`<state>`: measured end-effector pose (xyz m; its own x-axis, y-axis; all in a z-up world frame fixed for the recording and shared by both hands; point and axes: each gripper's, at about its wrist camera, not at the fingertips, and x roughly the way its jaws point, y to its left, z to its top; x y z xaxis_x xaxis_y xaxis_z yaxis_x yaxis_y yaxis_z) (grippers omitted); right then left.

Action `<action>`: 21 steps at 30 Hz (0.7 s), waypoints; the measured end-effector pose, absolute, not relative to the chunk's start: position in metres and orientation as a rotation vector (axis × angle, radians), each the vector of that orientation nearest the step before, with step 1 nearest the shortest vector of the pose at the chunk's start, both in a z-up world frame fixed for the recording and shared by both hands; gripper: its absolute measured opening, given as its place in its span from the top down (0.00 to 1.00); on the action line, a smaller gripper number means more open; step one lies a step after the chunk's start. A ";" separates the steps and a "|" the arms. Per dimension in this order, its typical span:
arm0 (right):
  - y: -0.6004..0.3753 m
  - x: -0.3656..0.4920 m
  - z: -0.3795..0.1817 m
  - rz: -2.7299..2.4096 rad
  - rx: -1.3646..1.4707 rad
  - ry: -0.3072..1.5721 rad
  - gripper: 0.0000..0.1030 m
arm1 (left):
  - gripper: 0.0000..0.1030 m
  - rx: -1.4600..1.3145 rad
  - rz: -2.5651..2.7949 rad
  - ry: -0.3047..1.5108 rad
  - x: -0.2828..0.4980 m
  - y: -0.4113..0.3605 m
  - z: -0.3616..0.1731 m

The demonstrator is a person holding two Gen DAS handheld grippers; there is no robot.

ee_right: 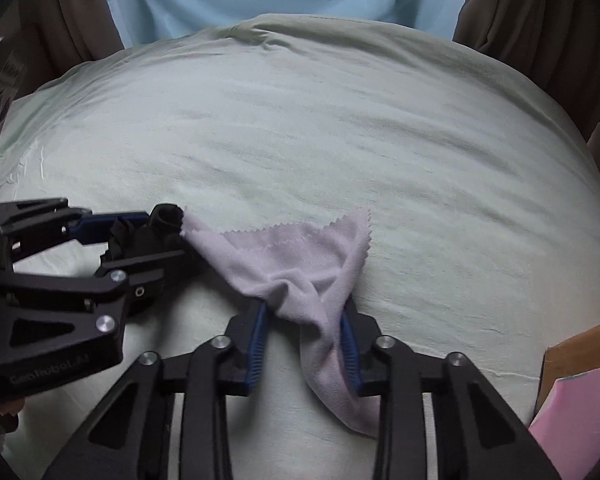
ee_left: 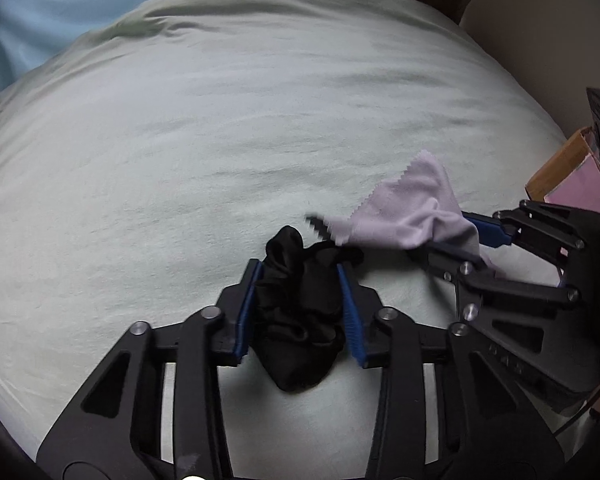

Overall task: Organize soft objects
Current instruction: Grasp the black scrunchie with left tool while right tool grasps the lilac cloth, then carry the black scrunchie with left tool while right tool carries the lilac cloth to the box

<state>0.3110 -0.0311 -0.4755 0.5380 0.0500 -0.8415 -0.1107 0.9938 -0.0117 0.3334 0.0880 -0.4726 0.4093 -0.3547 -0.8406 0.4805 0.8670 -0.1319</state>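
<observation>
i am clamping my left gripper (ee_left: 300,276) on the black cloth (ee_left: 300,320), my right gripper (ee_right: 306,316) on the lilac cloth (ee_right: 300,256); i am advising lifting them apart, since they overlap.

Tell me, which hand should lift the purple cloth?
The right one, probably. The right gripper has its jaws shut on the purple cloth; the left gripper is busy clamping the black cloth.

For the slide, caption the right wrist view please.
Right gripper pinches a lilac cloth on the pale green bedsheet; left gripper clamps black fabric alongside.
</observation>
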 end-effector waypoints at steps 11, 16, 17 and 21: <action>-0.055 0.293 -0.456 0.026 0.099 0.963 0.80 | 0.81 0.108 -0.503 1.006 0.321 0.099 -0.454; -0.057 0.281 -0.429 0.023 0.111 0.922 0.83 | 0.81 0.076 -0.488 0.973 0.309 0.106 -0.424; -0.056 0.276 -0.421 0.023 0.112 0.912 0.83 | 0.81 0.070 -0.486 0.969 0.307 0.107 -0.418; -0.059 0.261 -0.390 0.026 0.131 0.871 0.84 | 0.81 0.055 -0.469 0.932 0.291 0.111 -0.381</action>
